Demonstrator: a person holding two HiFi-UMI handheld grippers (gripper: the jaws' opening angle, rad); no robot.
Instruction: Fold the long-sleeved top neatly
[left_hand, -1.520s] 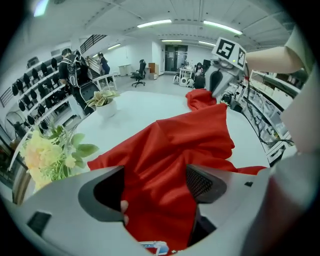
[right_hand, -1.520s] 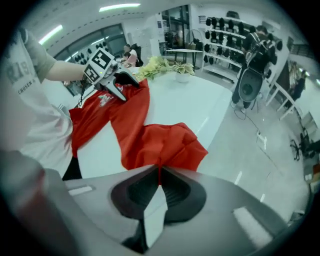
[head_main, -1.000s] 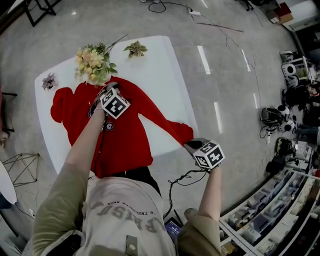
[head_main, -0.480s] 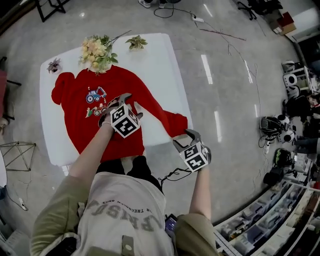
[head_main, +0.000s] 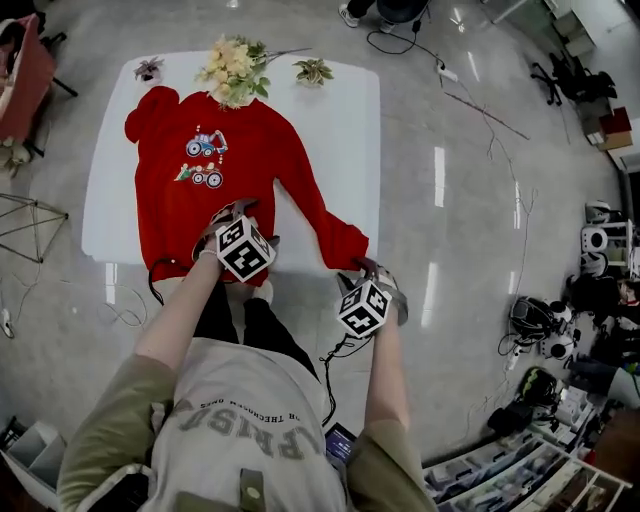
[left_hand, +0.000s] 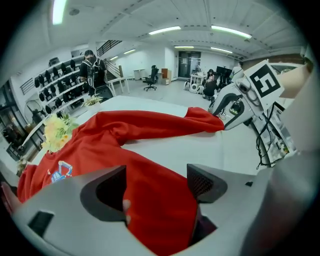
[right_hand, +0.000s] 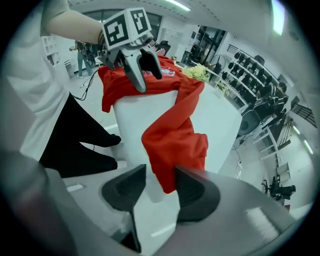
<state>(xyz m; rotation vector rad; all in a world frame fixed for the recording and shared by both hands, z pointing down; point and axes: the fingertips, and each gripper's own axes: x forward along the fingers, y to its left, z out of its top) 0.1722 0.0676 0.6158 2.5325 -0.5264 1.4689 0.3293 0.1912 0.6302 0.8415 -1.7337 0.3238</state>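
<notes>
The red long-sleeved top (head_main: 235, 190) lies spread flat on the white table (head_main: 345, 130), front side up, with a small coloured print of vehicles (head_main: 205, 160) on the chest. Its collar end points to the far edge, where a bunch of pale flowers (head_main: 232, 70) touches or slightly covers it. The hem is at the near edge and hangs a little over it. One sleeve (head_main: 315, 215) goes out straight and diagonal toward the near right corner of the table, and its cuff (right_hand: 170, 167) falls over the edge there and hangs down in soft folds. At the other shoulder the cloth makes a rounded lump near the far left corner; how that sleeve lies I cannot tell. The cloth is smooth over the body, with only some light wrinkles. The left gripper (left_hand: 157, 185) is over the hem, pointing down, and its jaws stand wide apart with the red cloth between them; the pads do not seem to press it. The right gripper (right_hand: 160, 187) is at the hanging cuff. Its jaws are closing, rather narrow, and the cuff end is between them, touching one pad while a small gap shows at the other.
</notes>
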